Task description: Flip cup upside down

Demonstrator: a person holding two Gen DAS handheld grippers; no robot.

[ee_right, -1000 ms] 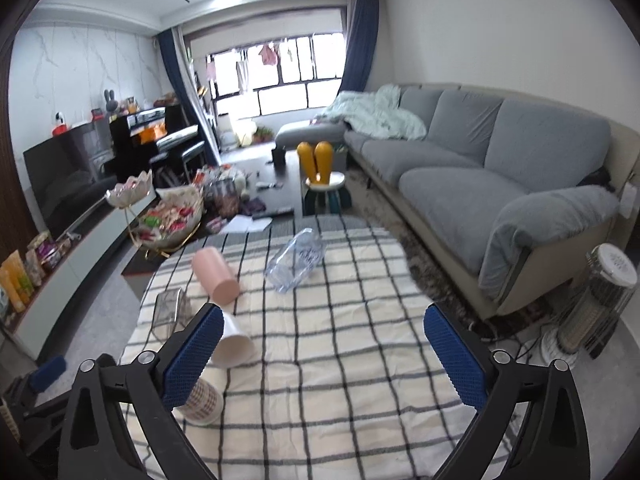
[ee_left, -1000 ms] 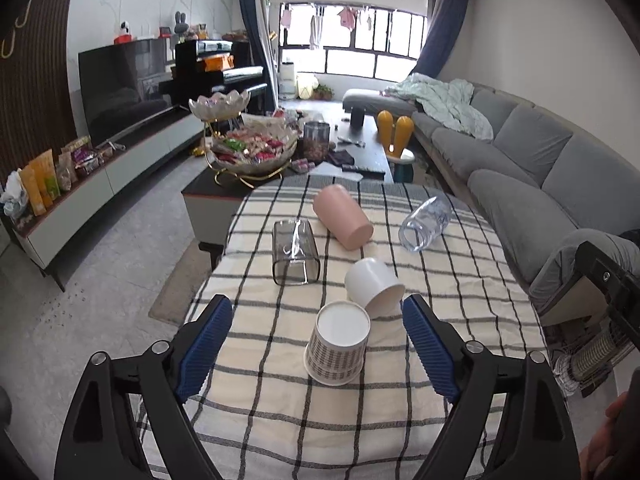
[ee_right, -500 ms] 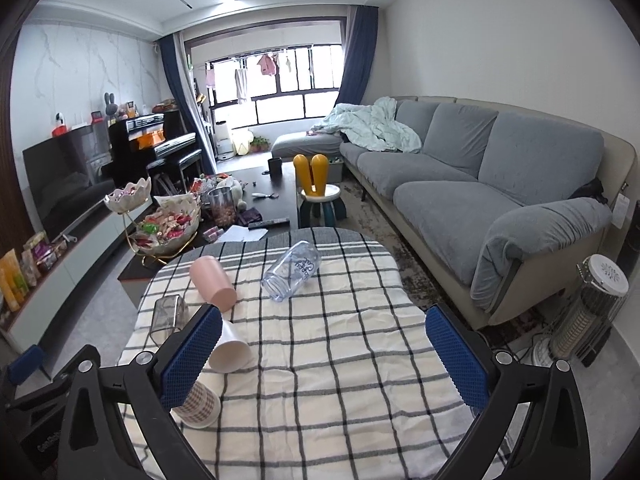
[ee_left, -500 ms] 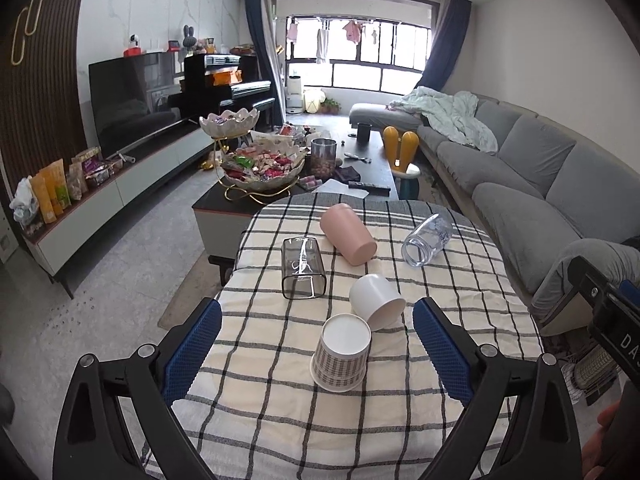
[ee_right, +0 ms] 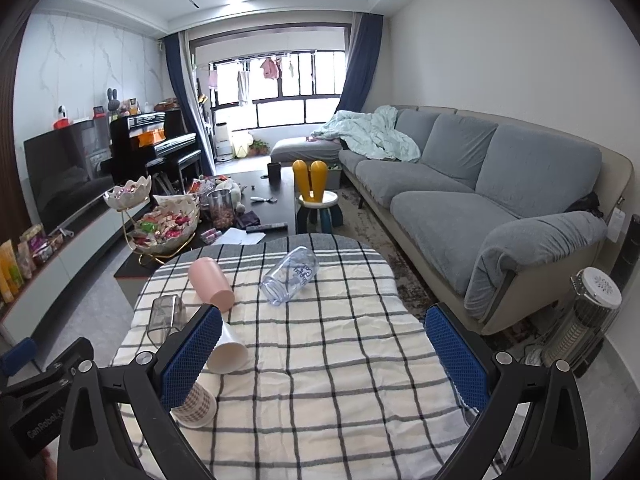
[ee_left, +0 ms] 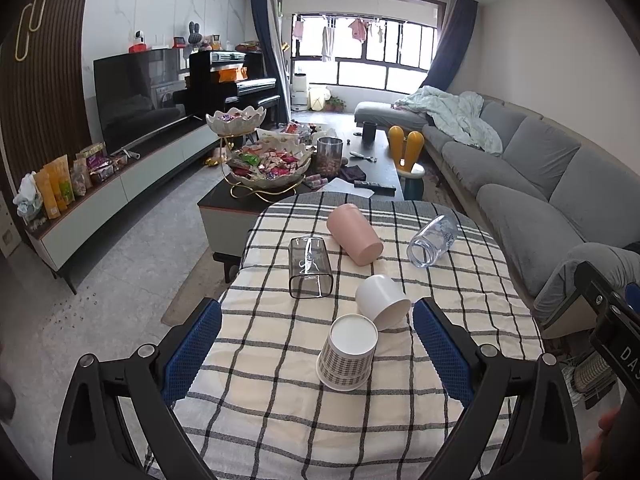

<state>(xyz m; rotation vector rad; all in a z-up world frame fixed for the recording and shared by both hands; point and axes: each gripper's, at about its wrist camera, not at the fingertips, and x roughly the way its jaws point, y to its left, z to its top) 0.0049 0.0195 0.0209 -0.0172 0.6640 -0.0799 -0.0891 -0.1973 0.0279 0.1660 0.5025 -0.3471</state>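
A checked paper cup (ee_left: 347,354) stands upside down on the plaid tablecloth (ee_left: 280,412); it also shows in the right wrist view (ee_right: 195,406). Behind it lie a white cup (ee_left: 382,302) (ee_right: 228,350), a pink cup (ee_left: 354,234) (ee_right: 211,284), a clear square glass (ee_left: 310,266) (ee_right: 164,318) and a clear printed glass (ee_left: 433,240) (ee_right: 290,276), all on their sides. My left gripper (ee_left: 316,354) is open and empty, held back above the near table. My right gripper (ee_right: 324,354) is open and empty above the table's middle.
A dark coffee table (ee_left: 288,196) with a snack bowl stand and a jar stands beyond the table. A grey sofa (ee_right: 480,200) runs along the right. A heater (ee_right: 588,320) stands right of the table. A TV unit (ee_left: 120,184) lines the left wall.
Both grippers have pulled back and risen away from the cups, so the table looks smaller and farther. The cups have not moved. Both stay open.
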